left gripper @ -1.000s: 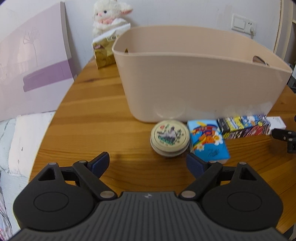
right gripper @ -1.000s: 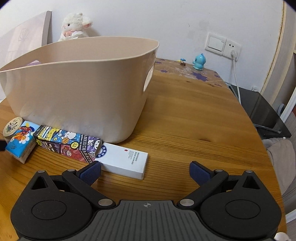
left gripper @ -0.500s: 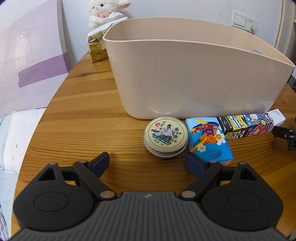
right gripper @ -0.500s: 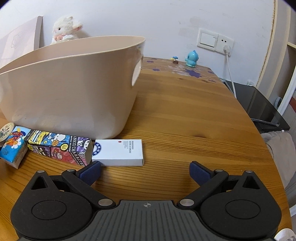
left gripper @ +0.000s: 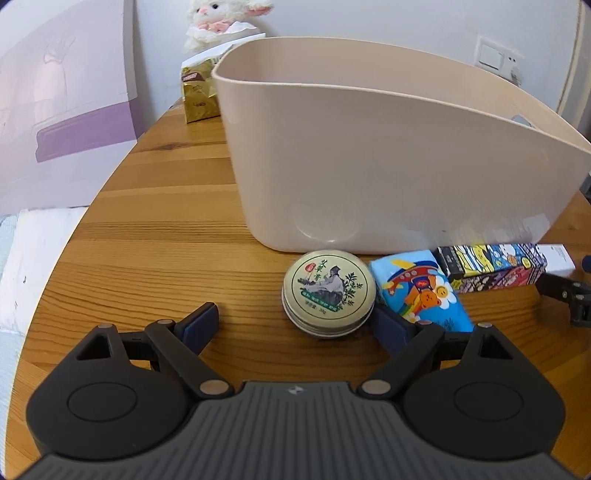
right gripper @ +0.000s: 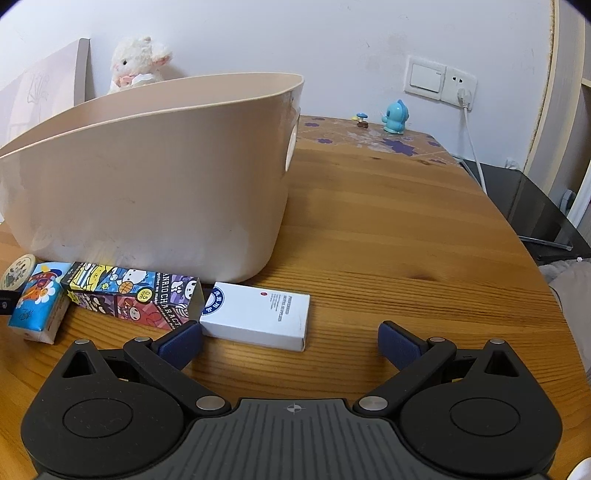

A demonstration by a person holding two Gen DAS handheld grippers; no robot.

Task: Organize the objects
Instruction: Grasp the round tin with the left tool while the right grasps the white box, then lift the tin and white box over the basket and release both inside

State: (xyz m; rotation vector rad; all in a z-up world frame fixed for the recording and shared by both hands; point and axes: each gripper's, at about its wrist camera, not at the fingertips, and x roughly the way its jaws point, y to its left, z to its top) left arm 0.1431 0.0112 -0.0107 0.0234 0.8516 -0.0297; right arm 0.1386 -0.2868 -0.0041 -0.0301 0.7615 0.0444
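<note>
The left gripper [left gripper: 297, 325] is held wide open above the wooden table [left gripper: 155, 236], and nothing is gripped; its right fingertip [left gripper: 388, 325] is seen just beside the round tin [left gripper: 329, 291], which lies at about one o'clock from the gap. At three o'clock of the tin, touching or nearly touching it, a blue tissue pack [left gripper: 421, 291] is found, and further toward three o'clock a cartoon-printed box [left gripper: 491, 266] and the end of a white box [left gripper: 559, 258] are lined up. The right gripper [right gripper: 290, 339] is likewise spread wide with nothing between the pads; its left fingertip [right gripper: 181, 341] is placed just beside the near corner of the white box, at about eleven o'clock from the gap. At twelve o'clock of this row the beige plastic tub [left gripper: 388, 166] is set, just behind the objects. Beyond it, at eleven o'clock, a gold packet [left gripper: 197, 99] and a plush lamb [left gripper: 218, 22] are seen against the wall, and a small blue figurine [right gripper: 395, 116] stands at one o'clock in the right view.
</note>
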